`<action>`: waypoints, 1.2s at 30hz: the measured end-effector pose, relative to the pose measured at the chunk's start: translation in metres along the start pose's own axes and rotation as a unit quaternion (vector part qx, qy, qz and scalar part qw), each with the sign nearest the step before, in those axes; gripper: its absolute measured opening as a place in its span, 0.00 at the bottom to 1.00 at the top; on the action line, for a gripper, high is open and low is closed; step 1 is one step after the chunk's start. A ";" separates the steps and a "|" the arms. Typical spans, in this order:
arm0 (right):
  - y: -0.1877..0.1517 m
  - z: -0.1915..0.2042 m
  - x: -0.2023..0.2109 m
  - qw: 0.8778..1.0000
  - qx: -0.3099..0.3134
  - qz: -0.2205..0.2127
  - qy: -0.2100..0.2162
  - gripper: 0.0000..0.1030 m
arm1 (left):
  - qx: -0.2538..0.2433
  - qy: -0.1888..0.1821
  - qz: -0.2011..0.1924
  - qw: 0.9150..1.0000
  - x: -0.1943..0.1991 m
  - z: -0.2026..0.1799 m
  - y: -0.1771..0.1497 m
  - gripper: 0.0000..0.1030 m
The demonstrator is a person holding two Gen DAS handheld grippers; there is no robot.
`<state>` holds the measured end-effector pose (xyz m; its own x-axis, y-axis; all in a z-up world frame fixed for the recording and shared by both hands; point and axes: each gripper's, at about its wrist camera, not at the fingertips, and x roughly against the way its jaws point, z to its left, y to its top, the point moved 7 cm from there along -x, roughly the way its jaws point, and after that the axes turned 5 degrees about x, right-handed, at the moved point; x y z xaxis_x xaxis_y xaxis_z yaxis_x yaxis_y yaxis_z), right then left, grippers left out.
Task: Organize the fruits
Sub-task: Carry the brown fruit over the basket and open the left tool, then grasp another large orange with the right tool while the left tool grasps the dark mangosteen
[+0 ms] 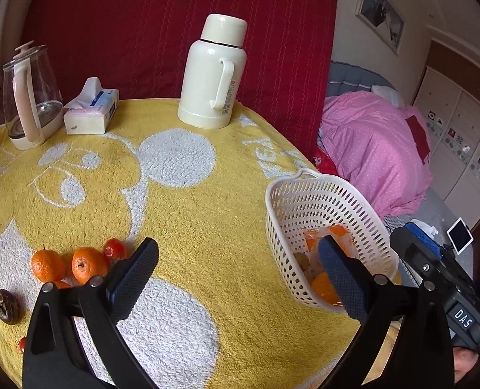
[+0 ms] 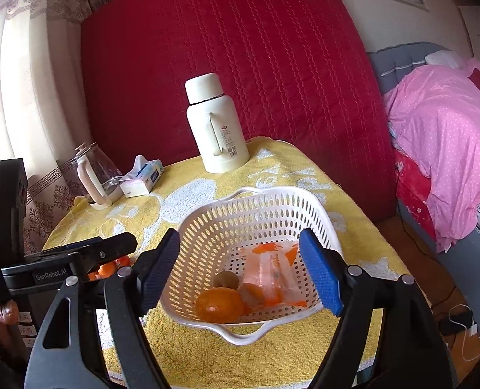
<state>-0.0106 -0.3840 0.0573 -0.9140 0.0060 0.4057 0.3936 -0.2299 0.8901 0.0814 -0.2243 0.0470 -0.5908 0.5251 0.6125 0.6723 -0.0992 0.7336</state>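
Observation:
A white perforated basket sits near the table's right edge, also in the left wrist view. It holds an orange, a brown kiwi and an orange-printed plastic packet. On the yellow towel at the left lie two oranges, a small red fruit and a dark brown fruit. My left gripper is open and empty, between the loose fruits and the basket. My right gripper is open and empty above the basket's near side.
A cream thermos stands at the back of the table, with a tissue pack and a glass kettle at the back left. A red padded panel stands behind. A bed with a pink quilt is right of the table.

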 end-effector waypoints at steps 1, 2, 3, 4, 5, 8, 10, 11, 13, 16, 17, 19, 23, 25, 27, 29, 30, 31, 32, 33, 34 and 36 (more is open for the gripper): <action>0.001 0.004 0.000 1.000 0.002 -0.001 0.002 0.75 | 0.002 0.010 -0.004 1.000 0.002 0.005 0.000 0.95; 0.001 0.008 -0.001 1.000 0.003 -0.001 0.005 0.75 | 0.002 0.019 -0.008 1.000 0.005 0.010 0.001 0.95; 0.002 0.012 -0.001 1.000 0.004 -0.001 0.008 0.75 | 0.001 0.028 -0.012 1.000 0.008 0.015 0.001 0.95; 0.002 0.016 -0.001 1.000 0.006 -0.001 0.011 0.75 | 0.001 0.034 -0.015 0.999 0.011 0.019 0.001 0.95; 0.003 0.020 -0.002 1.000 0.008 -0.001 0.014 0.76 | 0.001 0.039 -0.019 0.999 0.014 0.023 0.001 0.95; 0.005 0.035 -0.004 1.000 0.016 -0.001 0.024 0.76 | 0.006 0.054 -0.027 0.998 0.024 0.039 0.001 0.95; 0.005 0.045 -0.006 0.999 0.023 0.000 0.030 0.76 | 0.012 0.061 -0.031 0.998 0.030 0.050 0.001 0.95; 0.005 0.050 -0.007 0.999 0.026 0.001 0.033 0.76 | 0.015 0.065 -0.033 0.997 0.034 0.056 0.001 0.95; 0.005 0.061 -0.009 0.999 0.033 0.003 0.040 0.76 | 0.021 0.075 -0.036 0.996 0.039 0.067 0.000 0.95; 0.003 0.077 -0.013 0.998 0.043 0.009 0.050 0.76 | 0.032 0.088 -0.039 0.995 0.047 0.086 -0.002 0.95; 0.002 0.082 -0.014 0.997 0.046 0.011 0.053 0.76 | 0.036 0.093 -0.040 0.994 0.050 0.093 -0.003 0.95; -0.001 0.093 -0.016 0.997 0.054 0.014 0.060 0.76 | 0.044 0.103 -0.042 0.993 0.055 0.106 -0.005 0.95; -0.006 0.114 -0.022 0.995 0.068 0.023 0.074 0.76 | 0.058 0.123 -0.045 0.990 0.066 0.132 -0.009 0.95; -0.009 0.124 -0.026 0.994 0.072 0.030 0.081 0.76 | 0.065 0.133 -0.047 0.988 0.071 0.146 -0.012 0.95; -0.012 0.134 -0.029 0.992 0.079 0.036 0.087 0.76 | 0.069 0.142 -0.049 0.986 0.076 0.158 -0.014 0.95; -0.016 0.143 -0.032 0.991 0.086 0.041 0.094 0.76 | 0.072 0.149 -0.052 0.985 0.080 0.169 -0.016 0.95; -0.017 0.147 -0.033 0.990 0.089 0.044 0.098 0.76 | 0.073 0.154 -0.053 0.984 0.082 0.175 -0.017 0.95; -0.019 0.151 -0.034 0.990 0.092 0.047 0.101 0.76 | 0.073 0.159 -0.054 0.983 0.084 0.180 -0.018 0.95; -0.021 0.155 -0.036 0.989 0.095 0.051 0.103 0.76 | 0.074 0.165 -0.054 0.982 0.086 0.186 -0.019 0.94; -0.024 0.159 -0.037 0.988 0.097 0.055 0.106 0.76 | 0.074 0.170 -0.055 0.981 0.088 0.190 -0.021 0.93; -0.026 0.163 -0.040 0.987 0.099 0.059 0.109 0.76 | 0.074 0.173 -0.055 0.981 0.089 0.194 -0.023 0.92; -0.030 0.170 -0.044 0.986 0.102 0.067 0.114 0.76 | 0.074 0.177 -0.051 0.980 0.090 0.201 -0.027 0.88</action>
<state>0.0344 -0.2124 0.0483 -0.8413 -0.2359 0.4864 0.5033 -0.0135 0.8640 0.1000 -0.0045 0.0229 -0.7581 0.1978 0.6214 0.6439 0.0765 0.7613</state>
